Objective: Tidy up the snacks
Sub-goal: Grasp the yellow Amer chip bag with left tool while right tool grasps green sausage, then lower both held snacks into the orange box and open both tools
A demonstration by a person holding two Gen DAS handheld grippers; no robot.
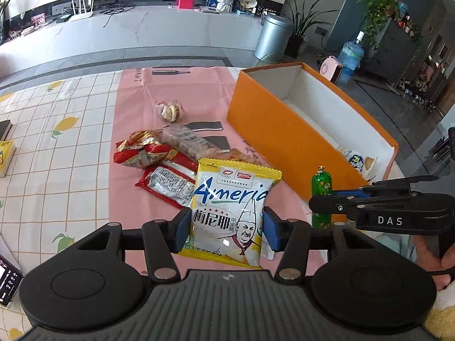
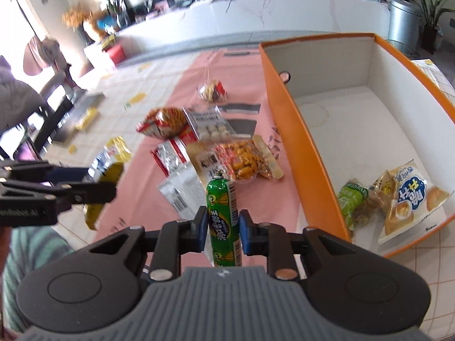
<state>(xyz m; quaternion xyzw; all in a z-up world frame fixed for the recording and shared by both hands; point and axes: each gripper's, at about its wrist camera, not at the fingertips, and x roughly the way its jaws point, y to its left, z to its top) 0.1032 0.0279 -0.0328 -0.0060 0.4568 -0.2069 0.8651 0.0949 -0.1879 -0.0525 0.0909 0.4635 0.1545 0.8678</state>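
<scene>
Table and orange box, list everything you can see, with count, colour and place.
Yellow-and-white biscuit packet: 1, held by left gripper.
Green sausage stick: 1, held by right gripper.
Orange cardboard box: 1, white inside, right of the pink mat.
Packets in box: about 3, green, yellow and white, near corner.
Loose snack packets: about 6, red, orange, clear, on the pink mat.
Left hand-held gripper: black, blue pads.
Right hand-held gripper: same.
</scene>
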